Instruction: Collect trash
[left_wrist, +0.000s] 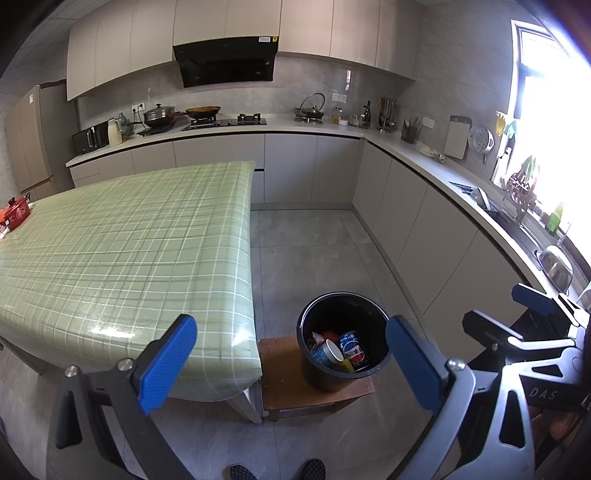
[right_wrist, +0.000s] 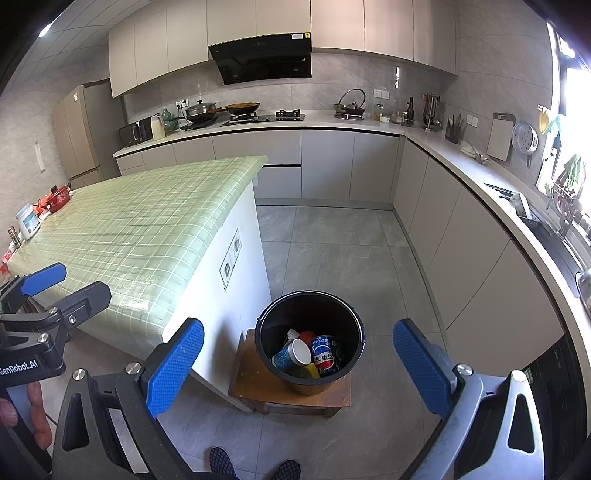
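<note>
A black bucket (left_wrist: 343, 339) stands on a low wooden stool (left_wrist: 291, 387) beside the table's corner. Inside it lie a blue Pepsi can (left_wrist: 352, 347), a paper cup (left_wrist: 330, 352) and other trash. It also shows in the right wrist view (right_wrist: 310, 338), with the can (right_wrist: 325, 356) and cup (right_wrist: 295, 354) inside. My left gripper (left_wrist: 291, 363) is open and empty, held high above the floor in front of the bucket. My right gripper (right_wrist: 299, 369) is open and empty, also above and in front of the bucket. Each gripper shows in the other's view, the right gripper (left_wrist: 532, 314) and the left gripper (right_wrist: 55, 288).
A table with a green checked cloth (left_wrist: 129, 251) fills the left. A red pot (left_wrist: 14, 216) sits at its far left edge, beside a white jar (right_wrist: 27, 221). Kitchen counters (left_wrist: 424, 155) run along the back and right, with a sink (left_wrist: 517, 229). The grey tiled floor (left_wrist: 314, 243) lies between.
</note>
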